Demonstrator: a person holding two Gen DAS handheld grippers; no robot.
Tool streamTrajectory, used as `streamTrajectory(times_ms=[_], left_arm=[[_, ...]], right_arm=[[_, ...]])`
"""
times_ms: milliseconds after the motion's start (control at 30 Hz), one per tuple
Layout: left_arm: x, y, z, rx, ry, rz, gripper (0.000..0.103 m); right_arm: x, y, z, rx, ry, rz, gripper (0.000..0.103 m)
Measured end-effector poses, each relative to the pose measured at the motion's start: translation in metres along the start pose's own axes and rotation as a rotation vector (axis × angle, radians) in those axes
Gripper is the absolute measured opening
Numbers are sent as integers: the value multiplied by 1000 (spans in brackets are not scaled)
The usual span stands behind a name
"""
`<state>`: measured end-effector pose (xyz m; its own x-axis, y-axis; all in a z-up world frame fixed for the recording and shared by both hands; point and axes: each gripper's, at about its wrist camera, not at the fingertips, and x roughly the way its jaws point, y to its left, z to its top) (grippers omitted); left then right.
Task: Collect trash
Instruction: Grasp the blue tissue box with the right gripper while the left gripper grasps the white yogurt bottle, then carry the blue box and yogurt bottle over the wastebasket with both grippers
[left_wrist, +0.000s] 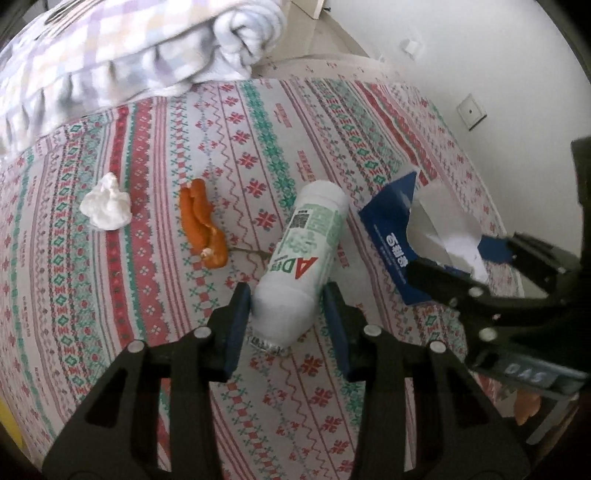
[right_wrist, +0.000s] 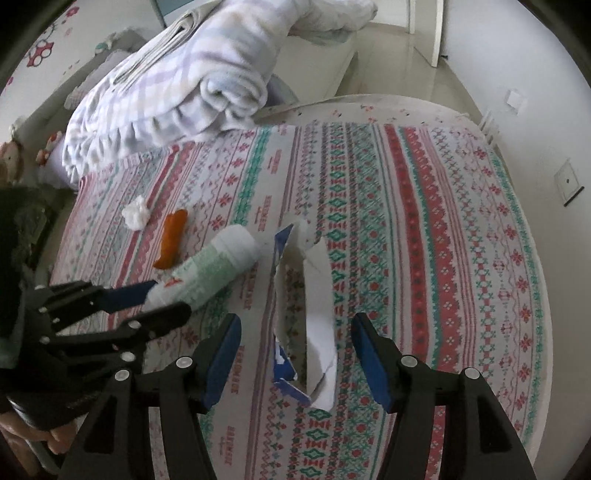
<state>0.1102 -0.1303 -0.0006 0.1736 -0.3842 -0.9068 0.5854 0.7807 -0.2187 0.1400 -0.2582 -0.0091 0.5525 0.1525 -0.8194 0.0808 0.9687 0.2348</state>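
On the patterned bed (left_wrist: 155, 177), we see a crumpled tissue (left_wrist: 106, 208) and an orange peel (left_wrist: 201, 223) lying left of a white bottle (left_wrist: 301, 258) with a green label, a folded blanket (left_wrist: 110, 48) behind them. Our left claw (left_wrist: 288, 314) brackets the bottle's neck end, pads (left_wrist: 240, 314) nearly touching it, not yet clenched. Our right claw (right_wrist: 295, 354) hangs spread wide over a torn blue box (right_wrist: 291, 314).

A bed (right_wrist: 424, 229) with a red-and-green patterned sheet carried a crumpled white tissue (left_wrist: 106, 204), an orange peel strip (left_wrist: 202, 224), a white plastic bottle (left_wrist: 300, 254) on its side, and a torn blue-and-white paper box (right_wrist: 303, 314). A folded checked blanket (left_wrist: 122, 55) lay at its far edge.
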Motion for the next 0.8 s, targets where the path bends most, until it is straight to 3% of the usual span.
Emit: streamTrajectory(times_ms=[67,233,500,800], left_arm=[[-6,5,-1,-13,-11,2,42],[-17,15,-4,-46,-35,-3,42],[-43,31,-14,-120,-82,-28,42],[-93,78,-39,-250,-157,-46,42]], right_arm=[[4,2,-1,-13,13,-3,56],[14,-1,-2,-8,55,13,20],[2,-1,0,-4,7,58,15],[-12,4,3,-10,-49,84,15]])
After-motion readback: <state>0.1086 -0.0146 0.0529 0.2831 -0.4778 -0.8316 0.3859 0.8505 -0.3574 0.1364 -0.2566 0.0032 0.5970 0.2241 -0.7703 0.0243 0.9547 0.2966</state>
